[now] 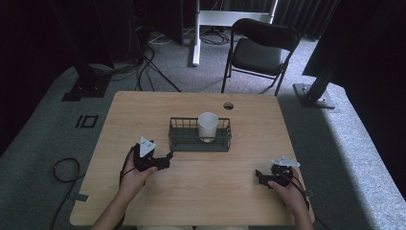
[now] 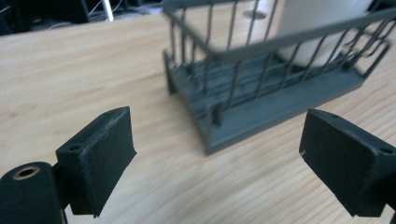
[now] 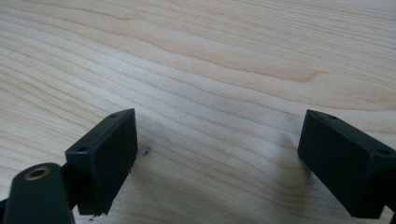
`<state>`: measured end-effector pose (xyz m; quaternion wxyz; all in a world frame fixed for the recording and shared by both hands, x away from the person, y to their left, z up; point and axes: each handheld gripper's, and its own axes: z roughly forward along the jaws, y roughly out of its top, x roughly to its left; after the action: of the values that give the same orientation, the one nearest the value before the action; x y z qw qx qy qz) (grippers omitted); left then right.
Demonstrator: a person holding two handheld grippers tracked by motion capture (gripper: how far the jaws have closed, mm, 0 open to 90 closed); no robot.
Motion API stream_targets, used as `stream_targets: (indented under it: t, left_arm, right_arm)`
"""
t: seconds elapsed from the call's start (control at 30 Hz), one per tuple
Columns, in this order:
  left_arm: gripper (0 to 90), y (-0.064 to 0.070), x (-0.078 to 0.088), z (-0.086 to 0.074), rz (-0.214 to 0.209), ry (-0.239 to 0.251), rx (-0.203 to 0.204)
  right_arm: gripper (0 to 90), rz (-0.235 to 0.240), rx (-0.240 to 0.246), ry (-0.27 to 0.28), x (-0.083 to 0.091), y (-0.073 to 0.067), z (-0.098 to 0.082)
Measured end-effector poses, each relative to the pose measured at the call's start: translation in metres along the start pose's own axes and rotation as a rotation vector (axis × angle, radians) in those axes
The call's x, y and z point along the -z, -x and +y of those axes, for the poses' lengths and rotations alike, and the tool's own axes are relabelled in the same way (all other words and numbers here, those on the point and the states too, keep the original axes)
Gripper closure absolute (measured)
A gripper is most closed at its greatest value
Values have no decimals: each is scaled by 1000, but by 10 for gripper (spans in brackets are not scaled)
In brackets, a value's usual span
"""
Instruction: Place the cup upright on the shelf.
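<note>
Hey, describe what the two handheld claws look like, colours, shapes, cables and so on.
Both are black. The left claw and right claw each carry a pale grey three-cornered plate on top, and a black cable trails back from each. In the gripper views, each has two blocky rectangular jaws with flat matte pads and small screw holes on top. The forearms are bare, with no sleeves visible.

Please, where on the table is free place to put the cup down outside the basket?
Bare wood lies between the left gripper and right gripper, in front of the wire basket. Also free: both sides of the basket, and behind it up to the table's round hole. The white cup crowds the basket.
</note>
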<state>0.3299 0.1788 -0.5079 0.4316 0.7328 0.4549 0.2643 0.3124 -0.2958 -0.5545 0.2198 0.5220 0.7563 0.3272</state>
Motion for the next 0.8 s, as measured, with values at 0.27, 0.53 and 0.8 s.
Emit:
stream_targets:
  t: [0.27, 0.53, 0.8]
  left_arm:
    - [106, -11, 2, -20, 50, -43, 23]
    - [106, -21, 10, -33, 108, -90, 34]
    - [106, -30, 19, -44, 158, -133, 59]
  right_arm:
    - [116, 0, 2, 1, 0, 0, 0]
    - [116, 0, 2, 1, 0, 0, 0]
    - [116, 0, 3, 2, 0, 0, 0]
